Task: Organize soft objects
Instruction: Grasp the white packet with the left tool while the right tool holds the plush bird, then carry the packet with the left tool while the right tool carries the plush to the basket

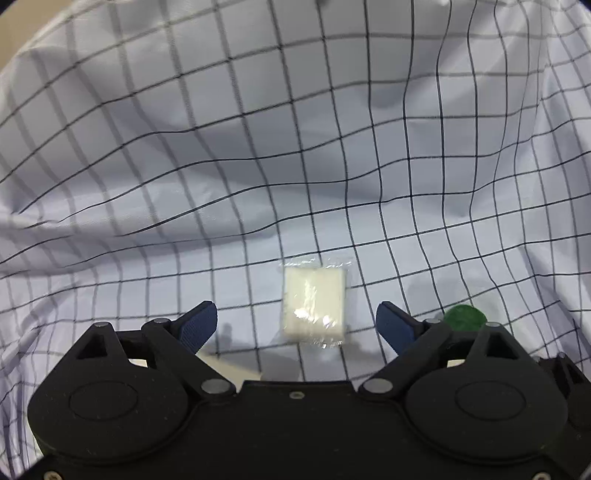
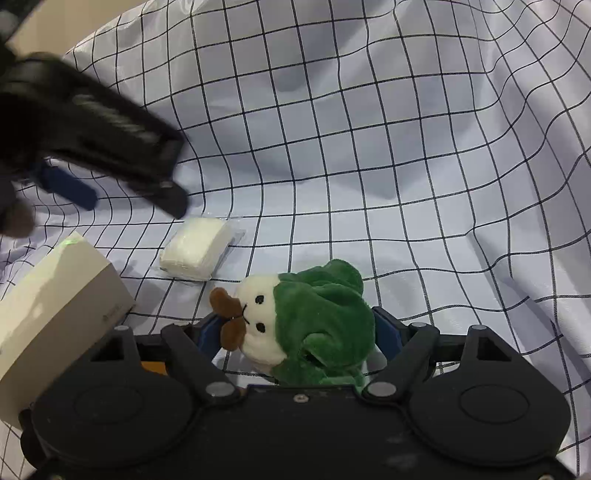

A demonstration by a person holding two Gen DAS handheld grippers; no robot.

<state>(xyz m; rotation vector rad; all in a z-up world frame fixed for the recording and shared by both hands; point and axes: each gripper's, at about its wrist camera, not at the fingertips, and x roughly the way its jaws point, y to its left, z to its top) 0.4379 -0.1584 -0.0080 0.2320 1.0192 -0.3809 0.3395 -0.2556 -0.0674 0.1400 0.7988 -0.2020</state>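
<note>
A white tissue pack in clear wrap (image 1: 314,304) lies on the checked cloth (image 1: 258,147), between and just ahead of the blue fingertips of my left gripper (image 1: 297,323), which is open and empty above it. The pack also shows in the right wrist view (image 2: 195,248), with the left gripper (image 2: 122,192) blurred above its left end. My right gripper (image 2: 295,332) has its jaws around a green and cream plush toy (image 2: 306,325) with a brown bow. A bit of the green plush (image 1: 463,319) shows in the left wrist view.
A white cardboard box (image 2: 55,314) stands at the left of the plush, near the tissue pack. The wrinkled checked cloth (image 2: 406,147) covers the whole surface. A strip of tan surface (image 2: 74,22) shows beyond the cloth's far left edge.
</note>
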